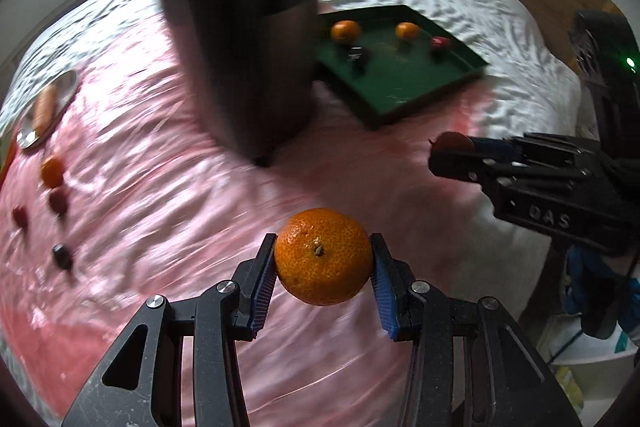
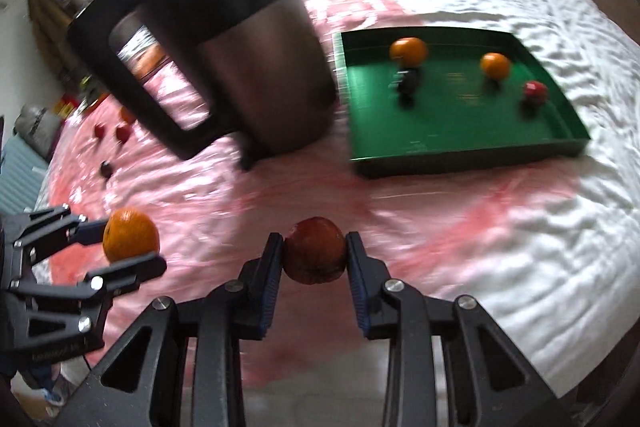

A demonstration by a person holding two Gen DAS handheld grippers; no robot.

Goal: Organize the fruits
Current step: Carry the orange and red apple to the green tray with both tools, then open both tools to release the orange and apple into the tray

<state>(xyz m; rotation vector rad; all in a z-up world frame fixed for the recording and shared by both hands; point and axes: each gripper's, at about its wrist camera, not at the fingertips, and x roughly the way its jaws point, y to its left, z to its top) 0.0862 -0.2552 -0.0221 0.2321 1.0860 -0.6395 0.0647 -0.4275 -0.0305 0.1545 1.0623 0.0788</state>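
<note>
My left gripper (image 1: pixel 323 259) is shut on an orange mandarin (image 1: pixel 323 255) and holds it above the pink cloth; it also shows in the right wrist view (image 2: pixel 130 235). My right gripper (image 2: pixel 315 253) is shut on a dark red fruit (image 2: pixel 315 255), seen from the left wrist view at the right (image 1: pixel 454 143). A green tray (image 2: pixel 460 147) lies ahead on the bed and holds two mandarins (image 2: pixel 408 51) (image 2: pixel 495 65), a dark fruit (image 2: pixel 408 83) and a red fruit (image 2: pixel 535 91).
A tall black and steel kettle (image 2: pixel 240 75) stands left of the tray. To its left on the cloth lie a mandarin (image 1: pixel 52 171), two red fruits (image 1: pixel 58 201), a dark fruit (image 1: pixel 62 255) and a metal plate (image 1: pixel 60 95) with a carrot (image 1: pixel 43 107).
</note>
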